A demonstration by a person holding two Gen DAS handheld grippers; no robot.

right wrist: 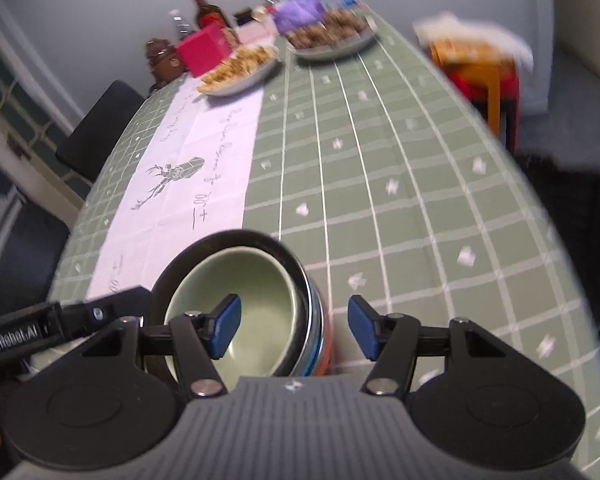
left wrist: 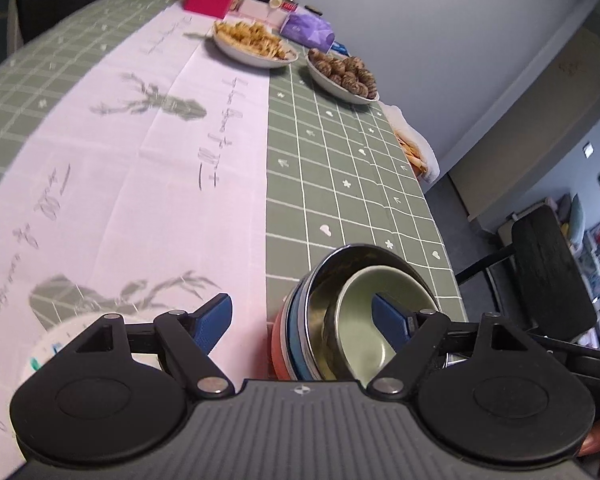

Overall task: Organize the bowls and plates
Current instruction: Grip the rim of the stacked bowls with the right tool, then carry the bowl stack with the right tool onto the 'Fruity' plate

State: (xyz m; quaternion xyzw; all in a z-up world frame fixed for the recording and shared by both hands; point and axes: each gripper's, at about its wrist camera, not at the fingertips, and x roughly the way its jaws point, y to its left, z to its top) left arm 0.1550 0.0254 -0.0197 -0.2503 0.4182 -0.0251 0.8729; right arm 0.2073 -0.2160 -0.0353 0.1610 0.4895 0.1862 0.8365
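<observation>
Where both tools gape, stacked bowls (right wrist: pixel 256 312) (lower ones mostly hidden).

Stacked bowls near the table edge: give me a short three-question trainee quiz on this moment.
1. True or false: the green bowl sits nested inside the dark metal bowl.
2. Which food plate stands on the white runner? A) the plate of pale fried pieces B) the plate of brown round pieces
3. Is the left gripper or the right gripper clamped on anything?

Key: 1 true. 2 A. 3 Neither; both stand open, with the bowl stack's rim between the right gripper's fingers.
</observation>
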